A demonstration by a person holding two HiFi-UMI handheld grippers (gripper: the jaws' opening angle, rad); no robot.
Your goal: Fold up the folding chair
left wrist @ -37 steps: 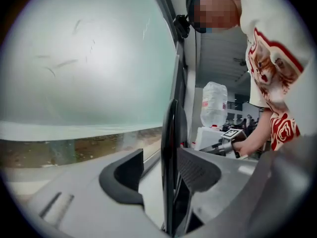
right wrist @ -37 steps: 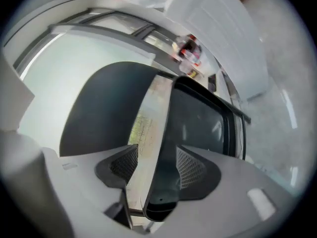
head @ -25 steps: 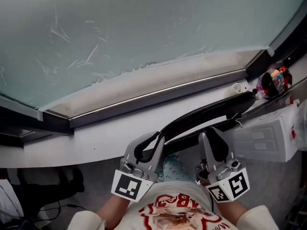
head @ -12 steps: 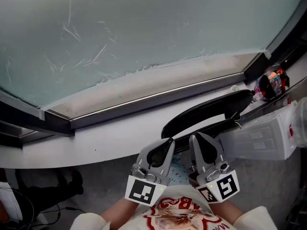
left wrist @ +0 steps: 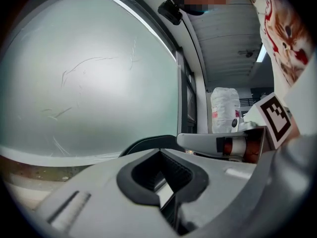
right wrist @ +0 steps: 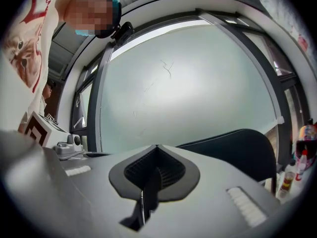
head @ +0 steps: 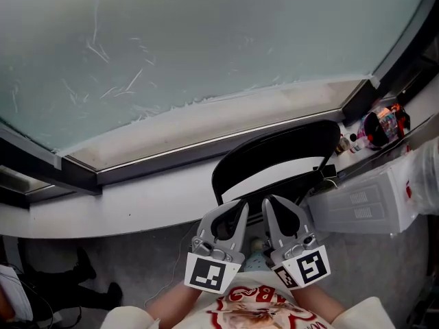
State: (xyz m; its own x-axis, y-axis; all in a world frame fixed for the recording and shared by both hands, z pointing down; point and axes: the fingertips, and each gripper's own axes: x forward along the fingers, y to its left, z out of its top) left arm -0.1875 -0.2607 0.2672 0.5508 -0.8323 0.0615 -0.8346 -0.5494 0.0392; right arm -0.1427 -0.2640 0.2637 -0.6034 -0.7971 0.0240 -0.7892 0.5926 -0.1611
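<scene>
Folding chair (head: 274, 153) now rears up broader by the window ledge (head: 158, 190) than before; your left gripper (head: 240, 208) and right gripper (head: 269, 204), drawn closer together, both look closed and empty.

Black folding chair (head: 274, 153), pale-green glass (head: 206, 40)

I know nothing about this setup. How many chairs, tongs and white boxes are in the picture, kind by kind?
Black folding chair: 1
Grey hand-held tongs: 2, the left tongs and the right tongs
White plastic box: 1
Total: 4
</scene>
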